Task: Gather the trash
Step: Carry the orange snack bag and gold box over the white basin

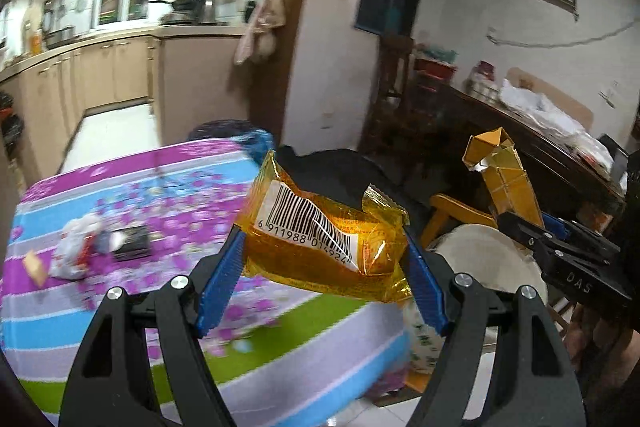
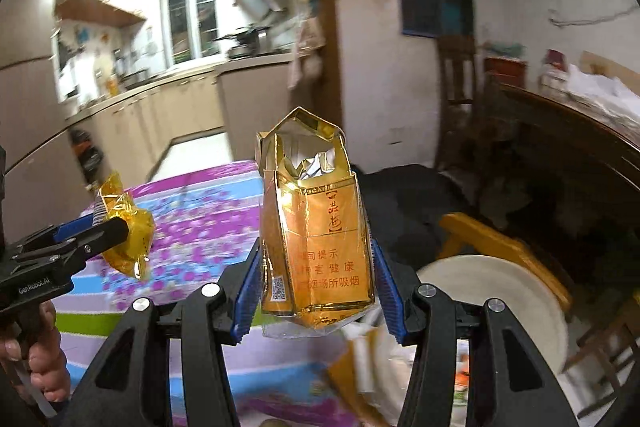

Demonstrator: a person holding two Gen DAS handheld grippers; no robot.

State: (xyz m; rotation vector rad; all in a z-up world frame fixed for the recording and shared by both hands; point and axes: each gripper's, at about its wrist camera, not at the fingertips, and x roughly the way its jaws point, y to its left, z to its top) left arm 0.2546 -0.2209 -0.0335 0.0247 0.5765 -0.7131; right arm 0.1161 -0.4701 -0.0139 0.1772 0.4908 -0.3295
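Note:
My left gripper (image 1: 322, 259) is shut on a crumpled orange snack wrapper (image 1: 320, 235) with a white barcode, held in the air above the table's right edge. The same wrapper (image 2: 128, 231) and left gripper (image 2: 94, 231) show at the left of the right wrist view. My right gripper (image 2: 316, 279) is shut on an opened golden cigarette pack (image 2: 320, 223), upright with its lid flipped back. That pack (image 1: 504, 179) and right gripper (image 1: 532, 231) appear at the right of the left wrist view. More trash, a white crumpled bag (image 1: 76, 247) and a small dark box (image 1: 132, 247), lies on the table.
A table with a striped floral cloth (image 1: 120, 307) fills the lower left. To its right stand a white round bin (image 2: 500, 311) and a yellow wooden chair (image 2: 500, 247). A dark sideboard (image 1: 540, 143) lines the right wall. Kitchen counters (image 1: 100, 67) are behind. A hand (image 2: 44, 359) holds the left gripper.

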